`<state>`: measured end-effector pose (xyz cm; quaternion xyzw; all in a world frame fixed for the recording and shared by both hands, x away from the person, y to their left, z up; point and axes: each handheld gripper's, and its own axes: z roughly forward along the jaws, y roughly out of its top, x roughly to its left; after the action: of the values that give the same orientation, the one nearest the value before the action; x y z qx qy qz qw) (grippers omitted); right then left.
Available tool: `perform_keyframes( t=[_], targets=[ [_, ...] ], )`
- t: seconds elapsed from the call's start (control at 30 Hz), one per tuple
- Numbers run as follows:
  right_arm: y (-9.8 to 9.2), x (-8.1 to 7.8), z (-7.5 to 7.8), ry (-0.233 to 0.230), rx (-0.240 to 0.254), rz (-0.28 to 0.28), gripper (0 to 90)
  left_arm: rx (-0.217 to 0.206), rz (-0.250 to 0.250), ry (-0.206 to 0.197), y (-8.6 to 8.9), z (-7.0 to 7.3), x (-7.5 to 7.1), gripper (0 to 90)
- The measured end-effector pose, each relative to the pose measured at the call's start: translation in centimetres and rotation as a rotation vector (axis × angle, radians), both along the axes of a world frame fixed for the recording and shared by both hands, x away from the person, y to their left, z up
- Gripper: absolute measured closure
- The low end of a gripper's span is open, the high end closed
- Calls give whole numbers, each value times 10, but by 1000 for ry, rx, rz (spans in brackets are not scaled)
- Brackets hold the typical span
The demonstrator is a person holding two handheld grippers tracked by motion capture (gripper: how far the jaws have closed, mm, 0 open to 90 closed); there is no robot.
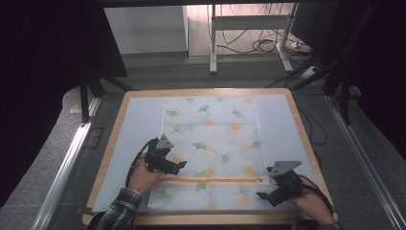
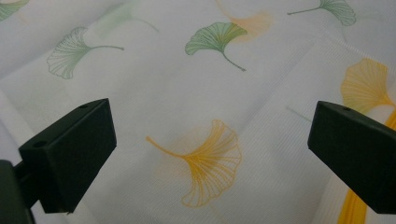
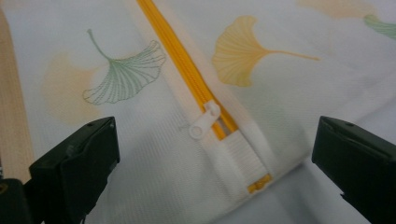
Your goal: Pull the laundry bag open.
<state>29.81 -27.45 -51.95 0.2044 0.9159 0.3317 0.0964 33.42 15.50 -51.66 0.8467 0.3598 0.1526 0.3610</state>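
Note:
A white mesh laundry bag [image 1: 213, 136] printed with green and orange ginkgo leaves lies flat on the table. An orange zipper [image 1: 215, 180] runs across it near the front edge. My left gripper [image 1: 178, 166] hovers open over the bag's left part, just above the zipper's left end. In the left gripper view its jaws [image 2: 210, 140] stand wide apart over an orange leaf, with the zipper [image 2: 350, 210] at the lower right. My right gripper [image 1: 266, 184] is open at the zipper's right end. Its jaws [image 3: 215, 149] straddle the white zipper pull [image 3: 203, 122], apart from it.
The bag rests on a pale mat [image 1: 136, 124] on a wooden table [image 1: 121, 120]. A bare strip of wood [image 3: 14, 121] shows beside the bag. Beyond the table stand a white desk frame [image 1: 213, 43] and floor cables [image 1: 261, 45]. Metal rails [image 1: 67, 163] flank the table.

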Motion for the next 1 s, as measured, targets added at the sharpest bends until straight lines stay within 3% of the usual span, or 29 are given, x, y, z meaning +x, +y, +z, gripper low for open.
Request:
perform_keyframes(
  t=[0.13,0.5,0.6,0.8,1.0],
  targets=[
    [2,1,-7,17,-22,20,0,6,-10,-1,-3,0,0,10],
    [2,1,-7,7,-26,30,0,9,-43,-4,-13,3,-1,11],
    [3,1,-7,4,-16,36,0,-7,-53,2,-16,4,0,11],
    [4,1,-8,2,-5,51,0,-25,-107,8,-33,7,0,10],
    [4,0,-8,-3,-11,63,0,-2,-161,4,-55,9,-3,34]
  ],
)
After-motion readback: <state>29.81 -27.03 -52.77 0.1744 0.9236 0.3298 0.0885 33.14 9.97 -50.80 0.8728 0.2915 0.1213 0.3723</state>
